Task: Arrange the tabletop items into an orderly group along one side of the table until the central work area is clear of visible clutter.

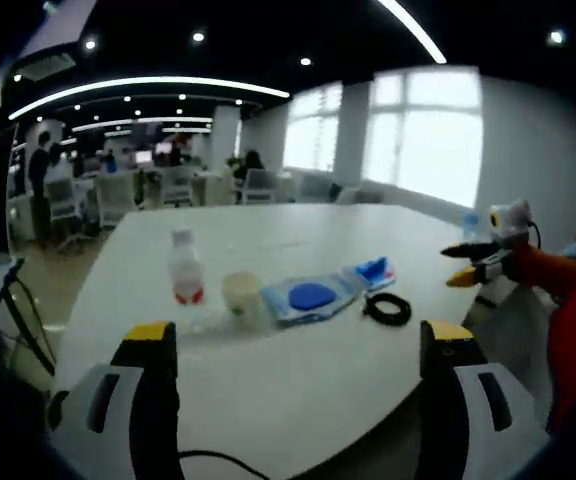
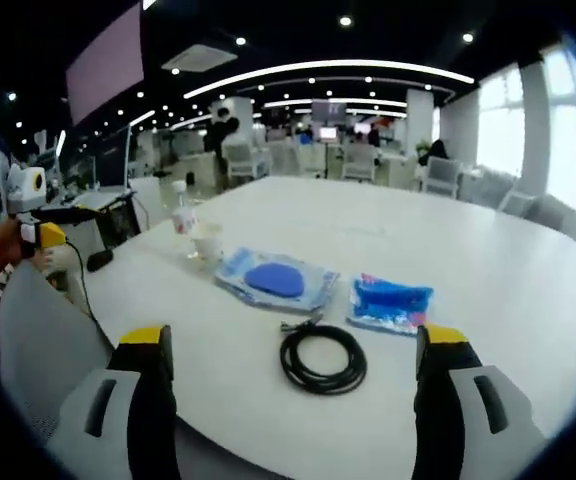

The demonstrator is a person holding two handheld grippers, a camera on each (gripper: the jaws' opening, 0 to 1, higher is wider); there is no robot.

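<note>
My left tool and right tool both hang with jaws spread wide, gripping nothing, above the near edge of the white desk. On it I count five things in a loose line: one water bottle with a red label, one pale cup just beside it, one clear packet with a blue oval pad, one smaller blue packet, and one coiled black cable nearest my right tool. In the left gripper view, the right tool hovers over the desk's far right edge.
</note>
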